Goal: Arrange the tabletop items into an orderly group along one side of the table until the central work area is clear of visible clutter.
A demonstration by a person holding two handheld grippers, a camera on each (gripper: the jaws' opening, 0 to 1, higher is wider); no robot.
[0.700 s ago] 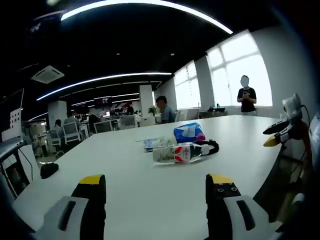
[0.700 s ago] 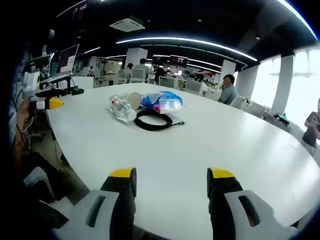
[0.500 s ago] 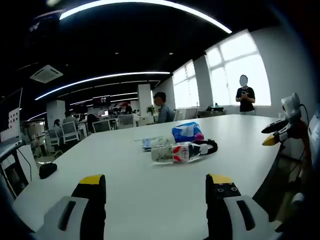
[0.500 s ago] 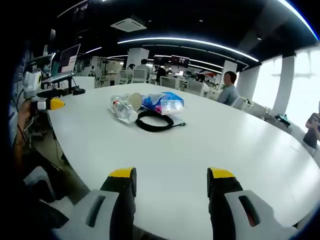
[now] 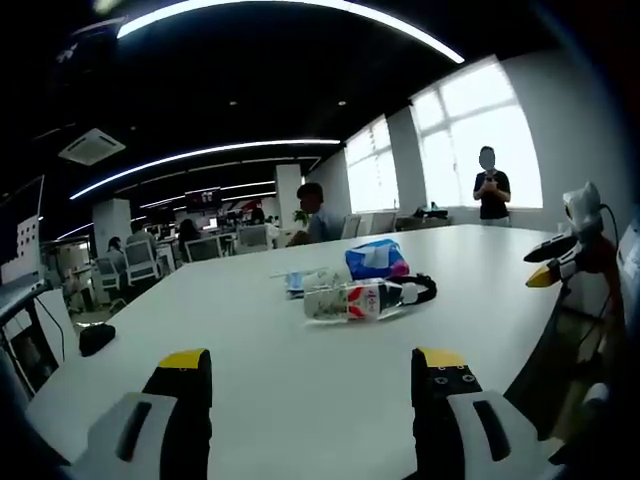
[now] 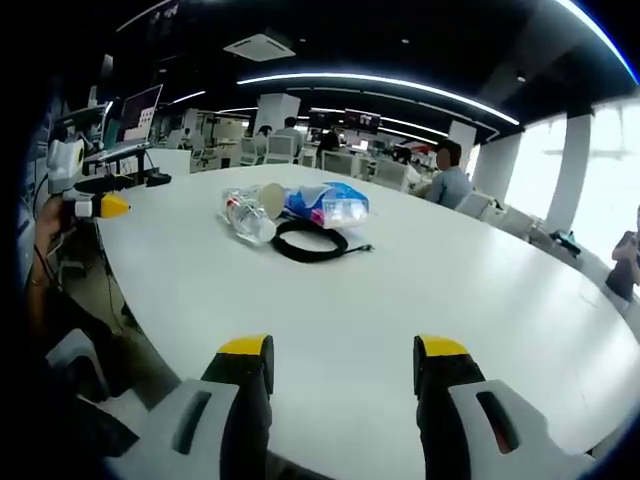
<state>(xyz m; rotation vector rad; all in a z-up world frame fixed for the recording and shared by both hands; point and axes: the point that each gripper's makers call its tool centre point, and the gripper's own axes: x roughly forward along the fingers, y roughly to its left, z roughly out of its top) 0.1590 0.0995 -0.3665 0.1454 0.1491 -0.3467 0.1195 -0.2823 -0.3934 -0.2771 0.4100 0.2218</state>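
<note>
Both your hand-held grippers, left (image 5: pixel 310 385) and right (image 6: pixel 340 375), gape wide, empty, facing the clear plastic bottle (image 5: pixel 352 301), blue tissue pack (image 5: pixel 375 259) and black coiled cable (image 6: pixel 308 241) huddled mid white tabletop (image 6: pixel 420 290), awaiting shifting sideways.

The bottle (image 5: pixel 352 302) label's red print is too blurred to read.

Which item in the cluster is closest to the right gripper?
The coiled black cable. In the right gripper view it lies on the table in front of the clear bottle and the blue tissue pack, which sit behind it.
</note>
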